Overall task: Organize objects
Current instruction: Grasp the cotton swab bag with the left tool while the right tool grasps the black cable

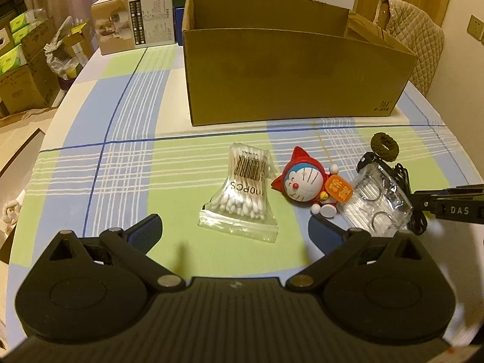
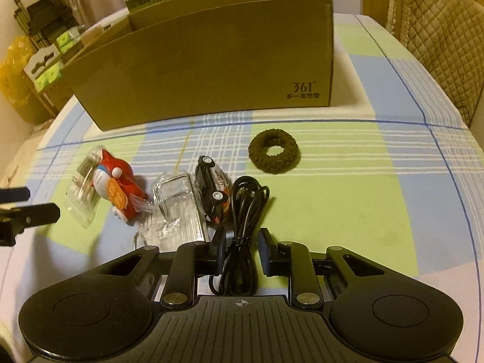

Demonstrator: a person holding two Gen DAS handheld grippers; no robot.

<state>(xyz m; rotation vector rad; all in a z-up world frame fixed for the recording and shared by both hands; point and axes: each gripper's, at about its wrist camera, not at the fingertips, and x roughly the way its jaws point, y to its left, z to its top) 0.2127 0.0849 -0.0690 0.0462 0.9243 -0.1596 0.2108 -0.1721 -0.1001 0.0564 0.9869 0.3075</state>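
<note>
An open brown cardboard box [image 1: 287,75] [image 2: 196,69] stands at the back of the checked tablecloth. In front of it lie a bag of cotton swabs [image 1: 242,193], a red and blue cat figure [image 1: 305,181] [image 2: 115,187], a clear plastic case [image 1: 375,202] [image 2: 178,202], a black toy car [image 2: 211,187], a brown hair tie [image 1: 385,146] [image 2: 274,151] and a coiled black cable [image 2: 245,199]. My left gripper [image 1: 236,222] is open wide just before the swab bag. My right gripper [image 2: 242,239] has its pads close on either side of the cable bundle.
A white product box [image 1: 136,21] sits at the table's back left. Stacked cartons [image 1: 24,60] stand on the floor beyond the left edge. A quilted chair back [image 1: 420,39] [image 2: 441,30] rises at the right. The rounded table edge runs along both sides.
</note>
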